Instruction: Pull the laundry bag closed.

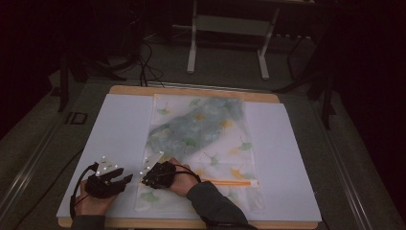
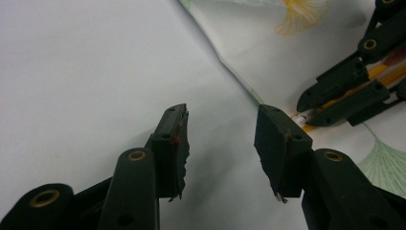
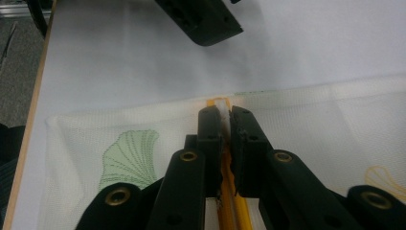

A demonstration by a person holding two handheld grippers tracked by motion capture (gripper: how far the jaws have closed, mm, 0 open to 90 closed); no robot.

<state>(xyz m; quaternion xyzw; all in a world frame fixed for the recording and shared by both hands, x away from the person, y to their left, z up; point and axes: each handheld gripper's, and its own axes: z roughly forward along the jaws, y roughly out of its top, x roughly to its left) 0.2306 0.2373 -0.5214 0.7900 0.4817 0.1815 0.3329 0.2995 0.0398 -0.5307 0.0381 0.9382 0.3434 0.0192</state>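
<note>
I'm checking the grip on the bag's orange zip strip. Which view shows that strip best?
The right gripper view: the orange zip strip runs up between the right tool, whose jaws are shut on it. The high view shows its whole length but small. The left gripper view catches a short piece behind the other tool's jaws.

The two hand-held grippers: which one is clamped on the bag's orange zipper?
The right hand-held gripper, jaws nearly shut around the orange zipper; the left hand-held gripper hangs open above white paper.
</note>
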